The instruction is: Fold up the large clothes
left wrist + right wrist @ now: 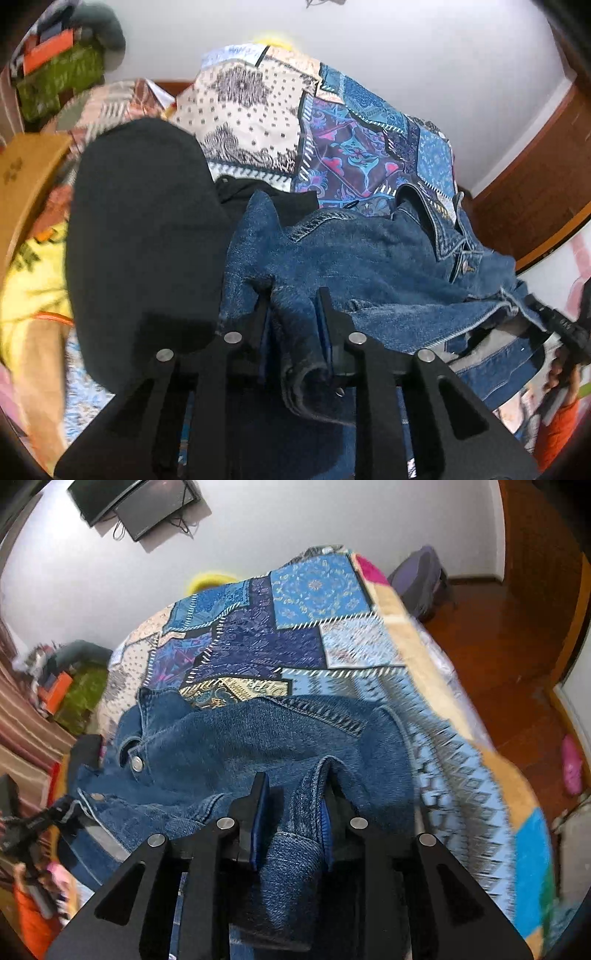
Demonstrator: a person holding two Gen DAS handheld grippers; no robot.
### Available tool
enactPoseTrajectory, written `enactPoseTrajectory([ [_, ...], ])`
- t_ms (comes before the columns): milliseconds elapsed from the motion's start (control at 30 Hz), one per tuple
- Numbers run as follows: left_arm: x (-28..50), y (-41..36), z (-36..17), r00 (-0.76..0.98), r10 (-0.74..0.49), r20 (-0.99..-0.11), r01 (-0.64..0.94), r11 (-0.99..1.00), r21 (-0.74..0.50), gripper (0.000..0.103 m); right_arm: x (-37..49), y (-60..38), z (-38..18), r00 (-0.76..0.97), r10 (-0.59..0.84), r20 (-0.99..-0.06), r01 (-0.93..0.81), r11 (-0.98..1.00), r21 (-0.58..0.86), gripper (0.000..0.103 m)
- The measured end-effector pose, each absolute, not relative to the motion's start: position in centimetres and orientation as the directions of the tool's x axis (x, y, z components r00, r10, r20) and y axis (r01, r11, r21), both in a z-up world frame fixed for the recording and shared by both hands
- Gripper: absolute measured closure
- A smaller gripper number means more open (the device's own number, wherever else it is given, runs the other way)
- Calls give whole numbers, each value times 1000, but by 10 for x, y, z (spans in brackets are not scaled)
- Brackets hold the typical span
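The left gripper (293,295) has a bunched fold of the denim jacket (369,266) between its two black fingers; the cloth fills the gap and both fingers bear against it, so the jaws are closed on the denim. The right gripper (297,781) likewise has a ridge of the denim jacket (229,746) standing between its fingers: the right-hand finger presses the cloth, while a thin gap shows beside the left-hand blue pad, so I cannot tell whether its grip is firm.

From both grippers the jacket spreads forward over the patchwork bedspread (306,642), its collar and metal snap button (137,763) lying between the two grippers. In the left wrist view a black garment (144,236) lies just left of the jacket, partly under its edge. Beyond the jacket the bedspread runs to a white wall (406,55). To the right of the jacket, past the bed's edge, is a wooden floor (491,635) with a purple backpack (424,579) against the wall.
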State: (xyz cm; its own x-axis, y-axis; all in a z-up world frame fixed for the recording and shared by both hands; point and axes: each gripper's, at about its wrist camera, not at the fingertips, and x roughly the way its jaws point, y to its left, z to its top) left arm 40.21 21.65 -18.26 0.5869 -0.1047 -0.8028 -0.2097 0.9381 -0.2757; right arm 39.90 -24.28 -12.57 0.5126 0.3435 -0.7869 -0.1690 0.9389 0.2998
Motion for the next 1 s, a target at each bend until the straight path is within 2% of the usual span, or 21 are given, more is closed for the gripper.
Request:
enactPoseTrajectory([
  [33,401,214,-178,592,-78,-802,-209,946,-247,70,394,-240,-120,526,312,-791,-178,950,256,78],
  [100,390,205,-165,624,-12,-782,-200,964,-175,60,381,-237,-107,556,273,-785,-202,961,191,59],
  [133,382,201,-156,645,15,-764,-192,971,-143,53,377,-236,-102,573,262,-777,-214,962,167,55],
  [233,366,191,-138,682,40,-730,-164,982,-99,43,356,-233,-84,624,251,-740,-263,959,103,53],
  [333,349,176,-127,694,18,-720,-97,993,-68,38,337,-224,-71,638,274,-719,-336,940,60,53],
  [467,335,153,-135,662,-22,-749,-7,999,-35,37,320,-211,-72,598,312,-738,-403,913,60,52],
  [667,326,124,-170,595,-8,-804,94,994,59,36,306,-193,-101,492,346,-799,-452,886,105,52],
  [900,341,110,-207,521,-12,-853,135,988,68,36,302,-172,-131,444,303,-843,-477,876,64,52],
  [1000,362,106,-224,491,28,-871,135,985,108,36,307,-156,-139,417,300,-858,-512,858,51,52],
])
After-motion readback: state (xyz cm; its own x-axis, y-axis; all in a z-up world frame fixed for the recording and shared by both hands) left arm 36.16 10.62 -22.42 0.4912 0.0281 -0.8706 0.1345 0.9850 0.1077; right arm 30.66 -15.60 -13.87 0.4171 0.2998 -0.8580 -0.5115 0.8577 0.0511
